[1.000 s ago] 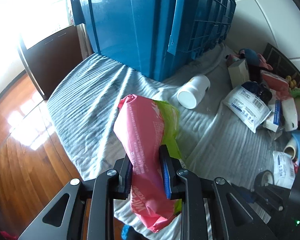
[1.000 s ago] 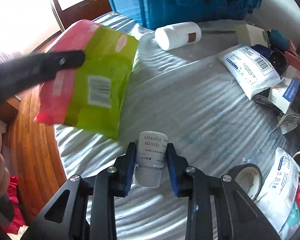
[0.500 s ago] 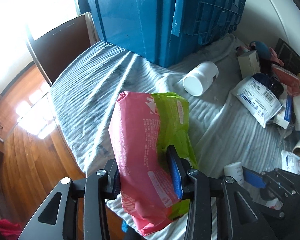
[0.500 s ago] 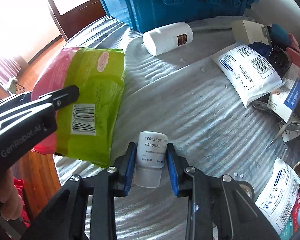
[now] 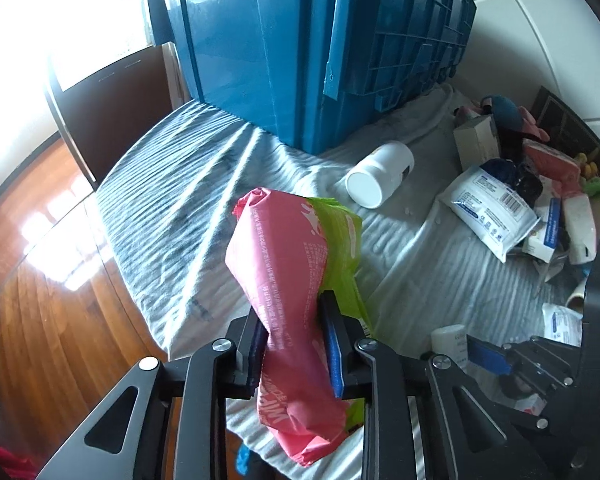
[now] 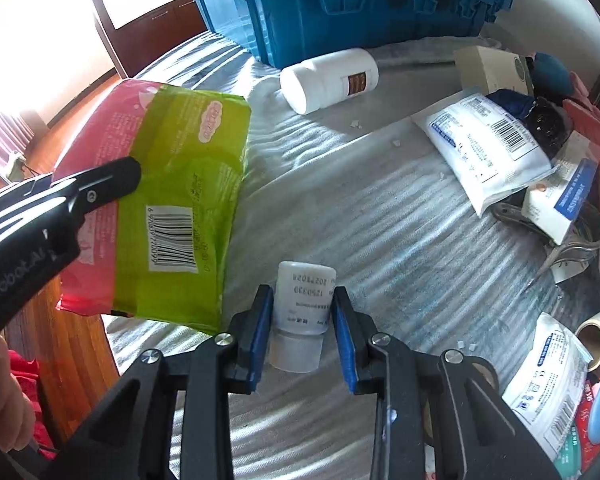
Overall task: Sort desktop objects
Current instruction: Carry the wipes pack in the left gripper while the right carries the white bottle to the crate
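A pink and green plastic packet (image 5: pixel 284 248) is pinched at its middle between the blue pads of my left gripper (image 5: pixel 294 324), whose jaws are closing on it. The packet hangs above the left edge of the striped grey cloth (image 6: pixel 380 220). The right wrist view shows the packet's green side with a barcode (image 6: pixel 188 200) and one black left finger (image 6: pixel 108 180) across it. My right gripper (image 6: pixel 300 320) is shut on a small white bottle (image 6: pixel 304 288), held close over the cloth. The bottle's top (image 5: pixel 448 340) shows at the lower right of the left wrist view.
A big blue crate (image 5: pixel 300 40) stands at the back. A larger white bottle (image 6: pixel 328 80) lies on its side before it. White packets (image 6: pixel 484 136), a carton (image 6: pixel 488 68), a tape roll (image 6: pixel 596 336) and other clutter crowd the right. Wooden floor (image 5: pixel 60 320) lies past the left edge.
The left jaws widened for a moment around the packet and have squeezed back onto it. The packet has come lower and closer to the right gripper, which keeps the small bottle.
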`<state>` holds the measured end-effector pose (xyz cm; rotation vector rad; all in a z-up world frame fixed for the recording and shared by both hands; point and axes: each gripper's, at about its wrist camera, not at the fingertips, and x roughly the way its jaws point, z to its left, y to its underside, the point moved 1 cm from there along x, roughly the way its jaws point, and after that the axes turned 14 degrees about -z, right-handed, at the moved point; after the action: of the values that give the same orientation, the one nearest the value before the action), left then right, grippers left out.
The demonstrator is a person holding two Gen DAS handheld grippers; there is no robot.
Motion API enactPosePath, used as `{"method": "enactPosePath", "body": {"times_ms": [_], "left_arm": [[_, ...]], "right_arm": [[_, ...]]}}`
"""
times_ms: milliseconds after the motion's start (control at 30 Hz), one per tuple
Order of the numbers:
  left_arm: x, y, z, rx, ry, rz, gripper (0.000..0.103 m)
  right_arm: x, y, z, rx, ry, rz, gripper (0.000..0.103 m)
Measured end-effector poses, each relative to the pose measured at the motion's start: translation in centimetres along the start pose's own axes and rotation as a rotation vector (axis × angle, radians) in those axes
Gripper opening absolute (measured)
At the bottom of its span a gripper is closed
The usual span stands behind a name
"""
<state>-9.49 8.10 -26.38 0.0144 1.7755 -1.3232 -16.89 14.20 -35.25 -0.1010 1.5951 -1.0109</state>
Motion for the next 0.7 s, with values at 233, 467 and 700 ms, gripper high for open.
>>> {"method": "enactPosePath", "body": {"times_ms": [233, 467, 700], "left_arm": [[-2.2, -1.2, -0.7, 0.02, -0.006, -0.048, 0.019], [-4.9, -3.5, -0.9, 0.021, -0.031, -0.124, 0.019], [-7.3, -5.3, 1.3, -0.003, -0.091, -0.172, 0.019]], "right_arm": [[-3.1, -3.0, -0.7, 0.0, 0.012, -0.068, 0.03], [-7.8, -6.9, -1.8, -0.006, -0.003, -0.137, 0.03], [-11.5, -9.9, 0.5, -0.064, -0.059, -0.223, 0.03]]}}
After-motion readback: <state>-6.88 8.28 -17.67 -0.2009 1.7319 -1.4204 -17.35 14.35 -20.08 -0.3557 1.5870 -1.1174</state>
